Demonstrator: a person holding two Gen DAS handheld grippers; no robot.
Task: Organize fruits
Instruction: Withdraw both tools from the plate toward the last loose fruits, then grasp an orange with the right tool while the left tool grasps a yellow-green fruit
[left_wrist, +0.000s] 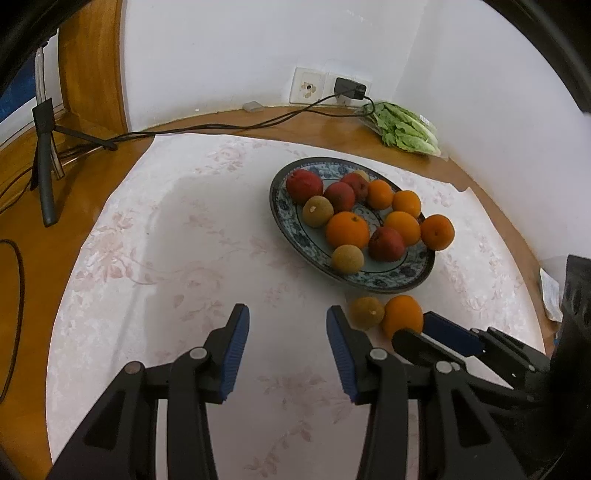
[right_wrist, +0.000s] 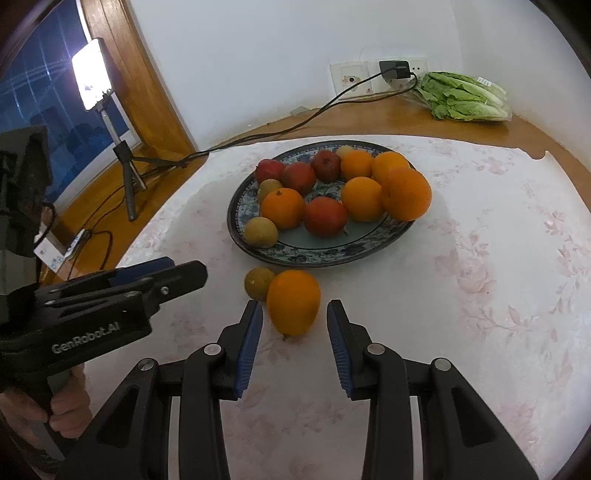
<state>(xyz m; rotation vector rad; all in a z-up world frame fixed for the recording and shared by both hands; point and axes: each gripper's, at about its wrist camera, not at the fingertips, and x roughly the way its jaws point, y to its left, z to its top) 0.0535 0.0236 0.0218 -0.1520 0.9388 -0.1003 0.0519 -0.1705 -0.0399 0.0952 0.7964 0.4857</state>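
Note:
A blue-patterned plate (left_wrist: 373, 281) (right_wrist: 314, 259) holds several oranges, red fruits and small brown fruits. In front of it on the cloth lie a loose orange (left_wrist: 402, 315) (right_wrist: 293, 295) and a brown fruit (left_wrist: 365, 312) (right_wrist: 258, 283), touching each other. My right gripper (right_wrist: 294, 309) is open, and the orange sits between its fingertips with a gap on each side. The left gripper (left_wrist: 288, 323) is open over bare cloth, just left of the brown fruit. Each gripper shows in the other's view: the right gripper (left_wrist: 417, 328) against the orange, the left gripper (right_wrist: 184, 271) at the left, held by a hand.
A white flowered cloth (left_wrist: 166, 258) covers the round wooden table. A bag of lettuce (left_wrist: 406, 129) (right_wrist: 461, 96) lies at the back by the wall sockets. A cable (left_wrist: 221, 127) runs to a small tripod (left_wrist: 46, 162) with a bright light (right_wrist: 92, 79) at the left.

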